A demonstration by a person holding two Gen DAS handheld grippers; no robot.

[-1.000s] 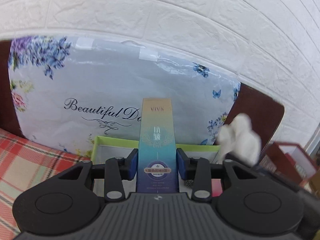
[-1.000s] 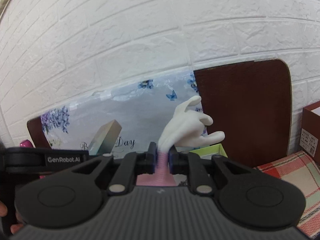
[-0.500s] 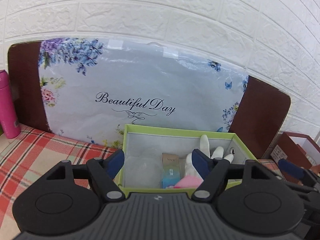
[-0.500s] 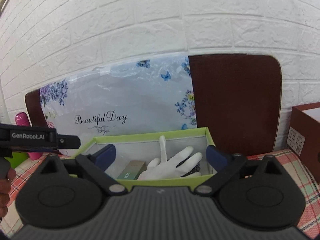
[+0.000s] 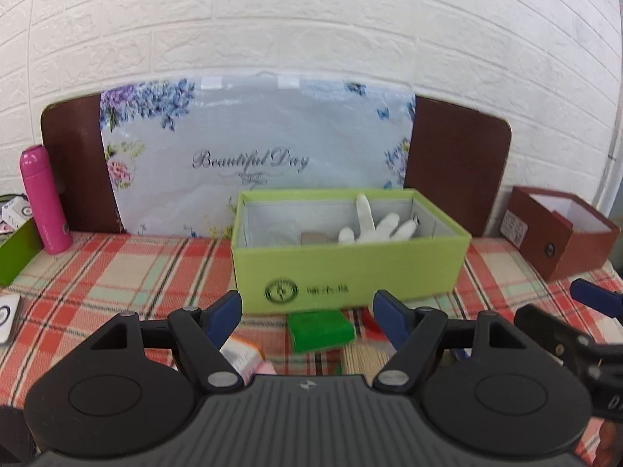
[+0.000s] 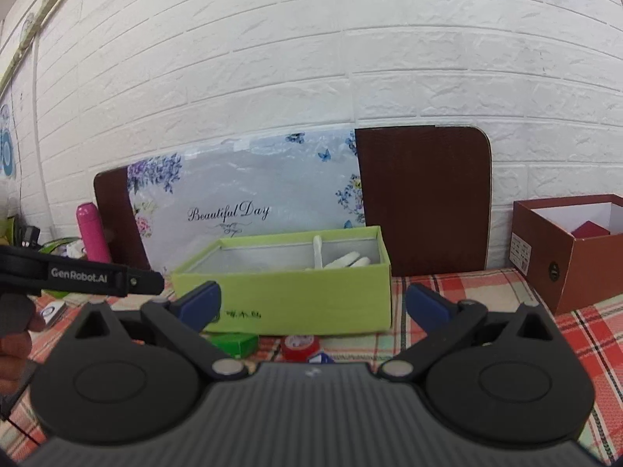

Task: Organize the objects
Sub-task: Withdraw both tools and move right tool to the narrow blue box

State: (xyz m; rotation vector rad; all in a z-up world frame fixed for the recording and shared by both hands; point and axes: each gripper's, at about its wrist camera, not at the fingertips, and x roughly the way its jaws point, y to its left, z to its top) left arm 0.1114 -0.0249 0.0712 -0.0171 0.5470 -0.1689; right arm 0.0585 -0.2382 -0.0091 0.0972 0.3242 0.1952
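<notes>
"Beautiful Day" is read on the floral bag [image 5: 257, 155] behind the green box [image 5: 350, 268]; "GenRobot.AI" is seen on the left gripper [image 5: 307, 313]. The white glove [image 5: 373, 225] lies inside the box. Both grippers' fingers, the right gripper [image 6: 313, 301] included, are spread and empty, having just opened and drawn back from the box.

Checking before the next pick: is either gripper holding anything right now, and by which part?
Nothing is held. The left gripper and right gripper are both open and empty, in front of the green box.
</notes>
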